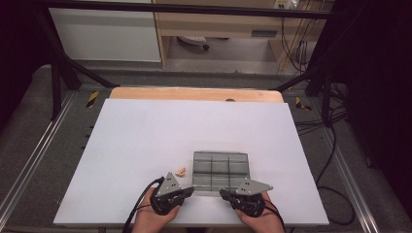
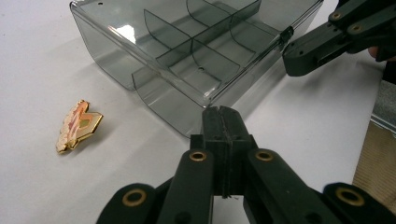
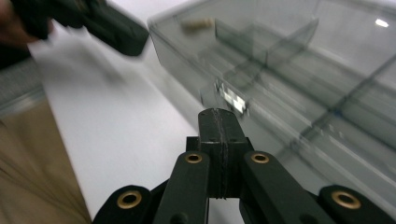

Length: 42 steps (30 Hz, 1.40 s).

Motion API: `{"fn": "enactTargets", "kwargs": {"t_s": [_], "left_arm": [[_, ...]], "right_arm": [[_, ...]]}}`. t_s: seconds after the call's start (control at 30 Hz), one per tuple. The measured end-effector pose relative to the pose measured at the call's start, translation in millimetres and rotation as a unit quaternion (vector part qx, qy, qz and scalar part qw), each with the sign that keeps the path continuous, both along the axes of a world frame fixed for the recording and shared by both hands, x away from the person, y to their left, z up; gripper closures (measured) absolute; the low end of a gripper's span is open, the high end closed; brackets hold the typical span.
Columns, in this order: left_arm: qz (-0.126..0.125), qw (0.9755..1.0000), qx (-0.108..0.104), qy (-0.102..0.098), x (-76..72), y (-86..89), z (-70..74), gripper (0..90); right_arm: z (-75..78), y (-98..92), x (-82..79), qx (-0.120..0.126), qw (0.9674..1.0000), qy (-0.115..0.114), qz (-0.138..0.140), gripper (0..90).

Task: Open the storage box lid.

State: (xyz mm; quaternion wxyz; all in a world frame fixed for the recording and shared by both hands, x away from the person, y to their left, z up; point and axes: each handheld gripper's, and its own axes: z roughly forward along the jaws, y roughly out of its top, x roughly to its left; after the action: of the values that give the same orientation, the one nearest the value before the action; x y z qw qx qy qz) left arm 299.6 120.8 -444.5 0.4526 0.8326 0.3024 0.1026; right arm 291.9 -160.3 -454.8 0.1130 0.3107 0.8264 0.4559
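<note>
Organizer box near front edge, pin left

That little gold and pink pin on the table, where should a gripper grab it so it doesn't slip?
Probably across its narrow middle. The pin lies flat on the white table, left of the grey box, so the left gripper, now shut, should open, come straight down and pinch its two long edges.
</note>
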Motion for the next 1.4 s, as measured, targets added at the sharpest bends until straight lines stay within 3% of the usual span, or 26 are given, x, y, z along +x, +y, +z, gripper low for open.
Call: {"fn": "enactTargets", "kwargs": {"t_s": [0.47,0.87,1.4], "left_arm": [[0.008,0.9998,-0.013,-0.012,-0.8,3.3,3.6,90.0],[0.01,0.9999,0.005,-0.002,1.7,5.0,0.5,90.0],[0.01,0.9999,-0.005,-0.008,1.0,5.2,1.7,90.0]], "right_arm": [[-4.3,0.5,2.1,-0.009,0.9998,0.017,0.003,90.0],[-5.5,0.7,2.3,-0.014,0.9996,0.023,0.003,90.0],[-7.4,1.0,3.2,-0.019,0.9995,0.025,0.003,90.0]]}}
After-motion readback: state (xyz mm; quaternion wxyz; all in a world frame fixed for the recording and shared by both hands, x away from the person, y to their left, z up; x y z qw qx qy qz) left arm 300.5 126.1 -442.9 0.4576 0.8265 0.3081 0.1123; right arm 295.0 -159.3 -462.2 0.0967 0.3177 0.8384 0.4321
